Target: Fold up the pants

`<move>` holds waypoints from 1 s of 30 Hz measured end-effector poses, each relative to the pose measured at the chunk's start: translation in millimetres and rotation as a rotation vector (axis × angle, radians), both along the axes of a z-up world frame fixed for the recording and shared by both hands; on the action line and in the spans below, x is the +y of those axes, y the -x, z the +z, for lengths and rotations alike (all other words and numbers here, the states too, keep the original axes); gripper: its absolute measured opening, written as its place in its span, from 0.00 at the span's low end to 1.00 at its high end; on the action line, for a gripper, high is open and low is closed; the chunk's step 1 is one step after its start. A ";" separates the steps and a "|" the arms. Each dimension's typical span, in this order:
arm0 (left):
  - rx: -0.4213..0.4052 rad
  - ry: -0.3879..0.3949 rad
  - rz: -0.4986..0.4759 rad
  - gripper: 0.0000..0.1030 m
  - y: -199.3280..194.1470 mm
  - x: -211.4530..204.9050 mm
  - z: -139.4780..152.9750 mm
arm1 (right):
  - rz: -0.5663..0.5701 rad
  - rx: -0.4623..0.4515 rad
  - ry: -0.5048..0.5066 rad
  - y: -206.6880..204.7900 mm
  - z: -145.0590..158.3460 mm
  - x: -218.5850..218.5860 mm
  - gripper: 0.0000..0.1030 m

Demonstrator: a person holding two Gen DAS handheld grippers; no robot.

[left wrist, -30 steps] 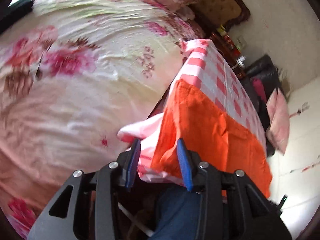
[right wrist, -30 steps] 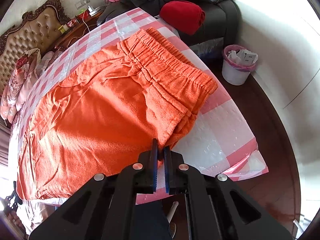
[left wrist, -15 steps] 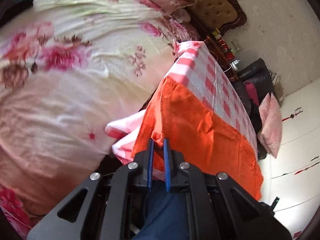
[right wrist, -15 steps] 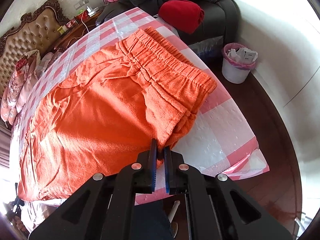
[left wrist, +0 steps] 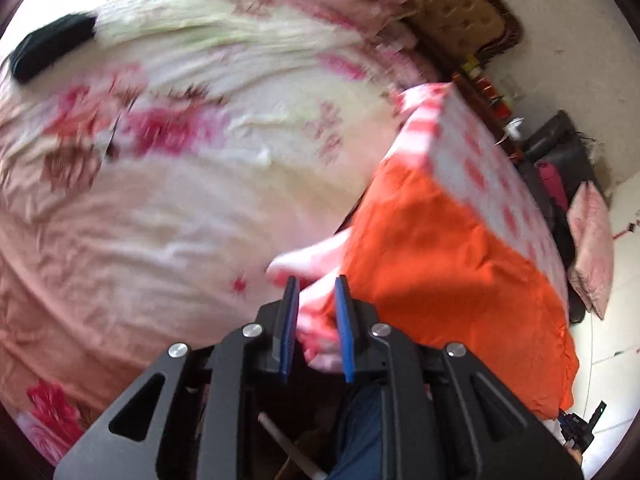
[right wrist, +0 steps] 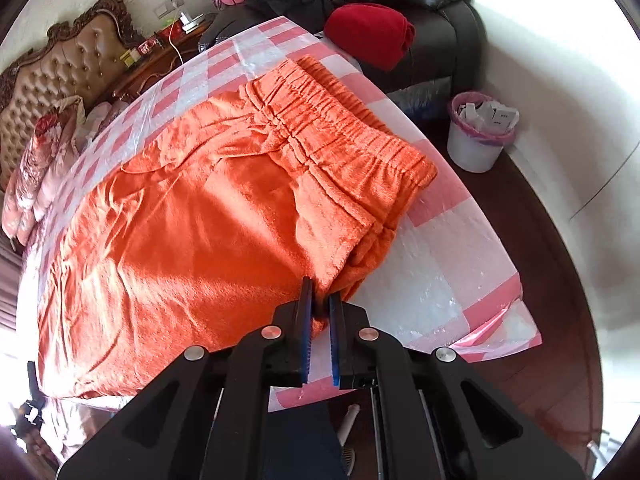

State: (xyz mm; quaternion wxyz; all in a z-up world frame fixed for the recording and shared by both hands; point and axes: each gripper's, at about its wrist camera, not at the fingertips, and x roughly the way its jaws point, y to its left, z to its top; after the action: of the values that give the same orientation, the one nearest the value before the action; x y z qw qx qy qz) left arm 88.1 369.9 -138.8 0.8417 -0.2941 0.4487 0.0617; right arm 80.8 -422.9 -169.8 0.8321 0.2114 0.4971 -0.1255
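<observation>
Floral bedspread (left wrist: 160, 208): broad, lying left of and beyond the left claw.

Checked tablecloth (right wrist: 448, 264): pink and white, spread ahead of both claws.

Orange pants (right wrist: 208, 232): laid flat on the cloth, waistband far right, reaching away from the right claw up and to its left; in the left view they lie just right of the tips.

Right claw (right wrist: 320, 304): clenched on the pants' near edge.

Left claw (left wrist: 316, 292): jaws just parting; cloth corner and, seemingly, pants hem between them, blurred, pads apart.
</observation>
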 end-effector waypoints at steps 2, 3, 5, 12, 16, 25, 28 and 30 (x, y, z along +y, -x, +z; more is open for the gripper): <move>-0.063 -0.031 -0.059 0.39 -16.8 -6.2 23.4 | -0.002 -0.002 0.003 0.6 -0.8 0.6 0.07; -0.077 -0.049 -0.090 0.46 -28.6 -10.3 30.9 | -0.003 -0.004 0.004 1.4 -0.8 0.9 0.07; -0.103 -0.072 -0.186 0.52 -62.3 -18.3 39.8 | -0.007 -0.009 0.010 3.4 0.3 1.9 0.07; 0.082 -0.125 -0.292 0.41 -162.2 -21.9 3.0 | -0.010 -0.055 0.014 14.1 12.2 3.3 0.06; 0.128 -0.021 -0.312 0.00 -175.0 -18.6 -23.3 | -0.007 -0.059 0.011 14.6 15.0 2.5 0.06; -0.007 -0.073 -0.169 0.37 -141.1 -10.3 20.7 | 0.005 -0.082 -0.011 24.8 21.7 -4.9 0.06; -0.184 -0.071 -0.265 0.59 -101.5 -78.5 57.5 | 0.018 -0.064 -0.024 24.0 9.1 -5.0 0.10; -0.259 -0.098 -0.419 0.64 -73.5 -156.7 67.6 | 0.000 -0.061 -0.043 26.3 3.8 -6.7 0.17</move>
State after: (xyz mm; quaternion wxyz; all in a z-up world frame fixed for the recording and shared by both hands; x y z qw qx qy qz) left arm 161.6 213.2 -71.2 0.8997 -0.1592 0.3848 -0.1305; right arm 54.4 -429.6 -166.1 0.8421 0.2332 0.4741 -0.1082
